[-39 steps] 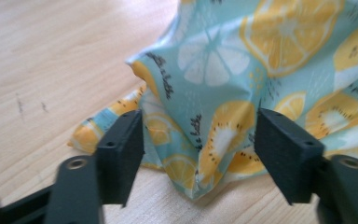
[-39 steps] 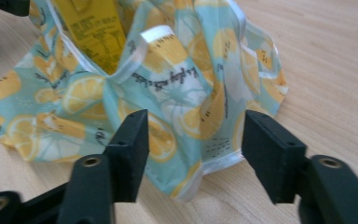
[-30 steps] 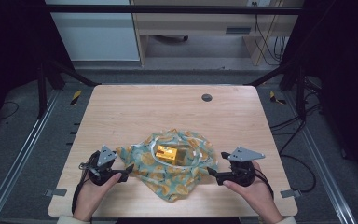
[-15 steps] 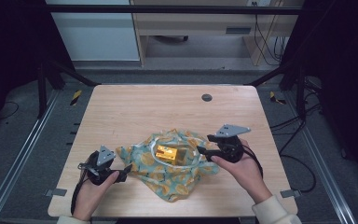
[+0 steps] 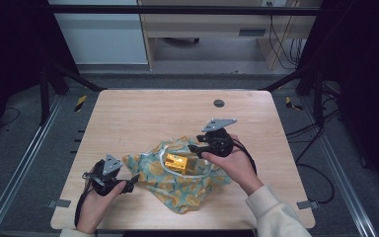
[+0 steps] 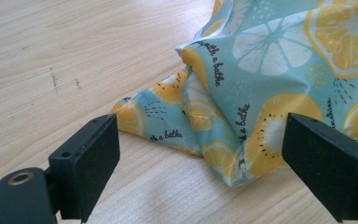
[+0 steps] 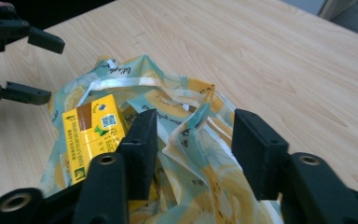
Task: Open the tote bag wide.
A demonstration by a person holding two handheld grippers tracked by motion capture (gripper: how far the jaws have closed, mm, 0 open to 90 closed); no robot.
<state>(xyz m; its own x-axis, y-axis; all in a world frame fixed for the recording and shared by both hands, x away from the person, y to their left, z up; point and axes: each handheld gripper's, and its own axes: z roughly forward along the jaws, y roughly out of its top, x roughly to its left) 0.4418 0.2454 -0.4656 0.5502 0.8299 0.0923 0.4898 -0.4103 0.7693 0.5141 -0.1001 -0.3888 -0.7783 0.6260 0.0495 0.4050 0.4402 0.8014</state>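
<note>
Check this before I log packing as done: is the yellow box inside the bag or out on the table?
Inside: the yellow box lies in the lemon-print bag's open mouth, fabric bunched around it.

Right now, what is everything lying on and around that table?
Bag: one, teal cloth with yellow lemon slices, near middle of the table, mouth open.
Box: one, yellow, inside the bag's mouth.
Round disc: one, dark, far part of the table.
Table: one, light wood.
Left gripper: black, jaws open at the bag's corner.
Right gripper: black, jaws just been closing, a fold of the bag's rim between them, not yet pinched.
</note>
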